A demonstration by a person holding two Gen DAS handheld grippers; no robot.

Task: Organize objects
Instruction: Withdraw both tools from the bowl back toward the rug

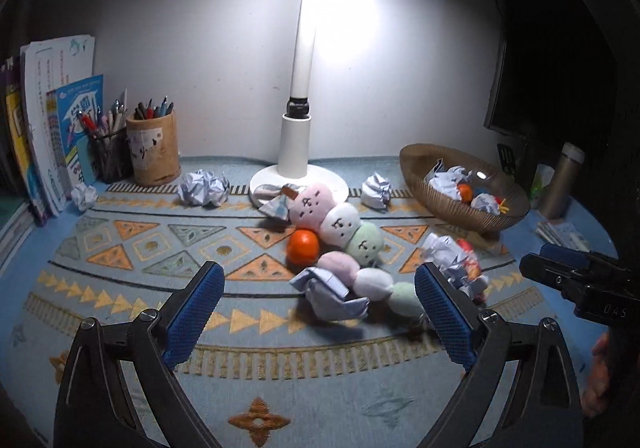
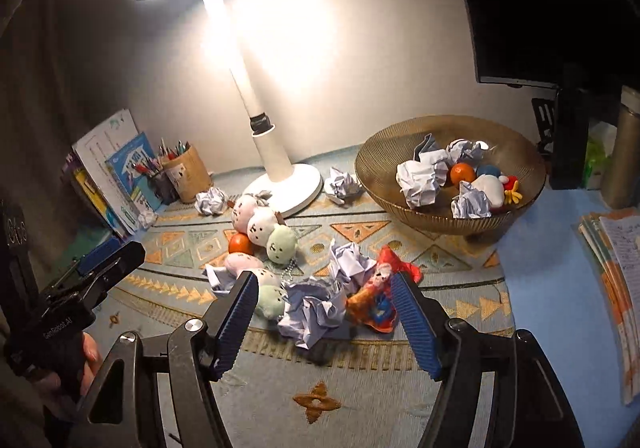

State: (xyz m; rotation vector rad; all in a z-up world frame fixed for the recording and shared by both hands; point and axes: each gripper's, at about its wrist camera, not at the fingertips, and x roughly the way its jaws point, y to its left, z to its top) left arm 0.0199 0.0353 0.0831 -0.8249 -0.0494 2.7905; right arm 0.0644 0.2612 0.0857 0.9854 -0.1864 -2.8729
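both hand-held grippers gape empty: the left hand-held gripper (image 1: 320, 302) over a paper wad (image 1: 330, 294), the right hand-held gripper (image 2: 324, 306) over crumpled paper (image 2: 314, 312). each should close on paper alone, then carry it to the basket (image 2: 368, 167) at two o'clock.

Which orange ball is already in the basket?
The orange in the woven basket, tucked among crumpled papers. The other orange lies on the patterned mat beside the plush dumpling toys.

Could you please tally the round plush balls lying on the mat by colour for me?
Pink plush balls: 2
White plush balls: 2
Green plush balls: 2
Total: 6
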